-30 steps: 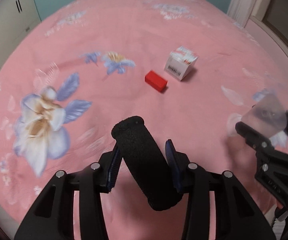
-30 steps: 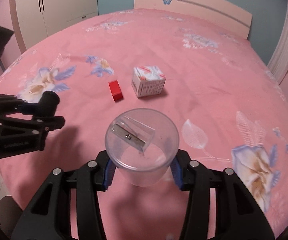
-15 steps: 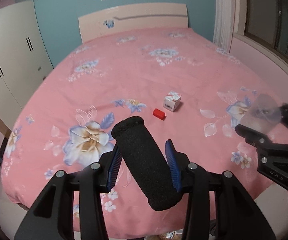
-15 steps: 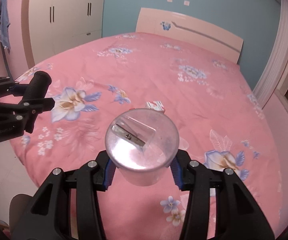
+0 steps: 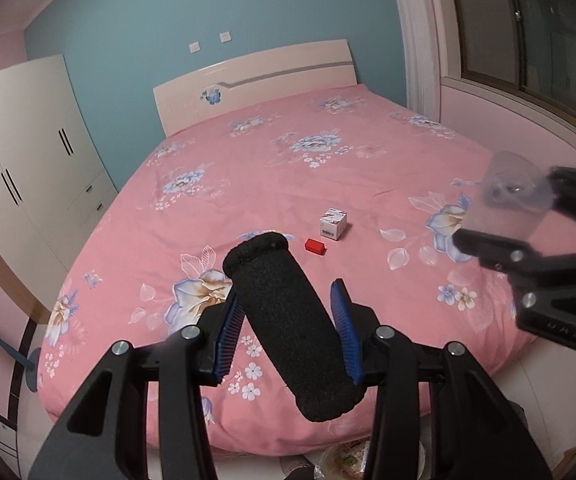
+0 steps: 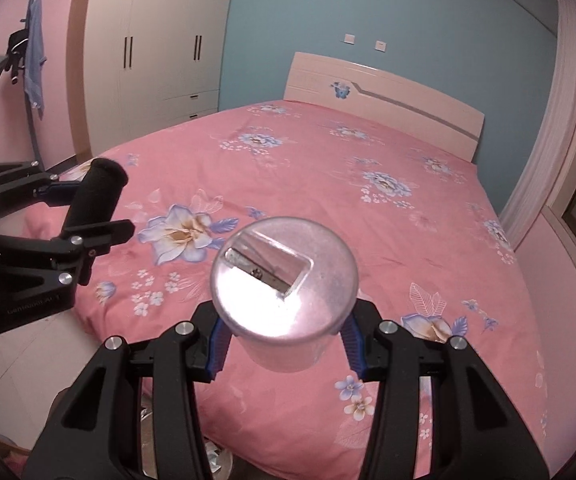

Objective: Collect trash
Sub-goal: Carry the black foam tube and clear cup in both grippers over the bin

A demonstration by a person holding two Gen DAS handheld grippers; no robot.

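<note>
Left gripper [image 5: 288,316] clenched on black foam cylinder [image 5: 288,320]; right gripper [image 6: 284,336] grasping clear plastic cup [image 6: 284,292], contents possibly a sharpener. Both angled downward over pink floral bedspread [image 5: 288,168].

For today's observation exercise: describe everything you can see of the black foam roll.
The foam roll is a black cylinder, spongy and matte, with a rounded far end. It is clamped between the blue-padded fingers of the left gripper, tilted with its far end up and to the left, above the near part of the pink bed. Only the fingers touch it.
</note>
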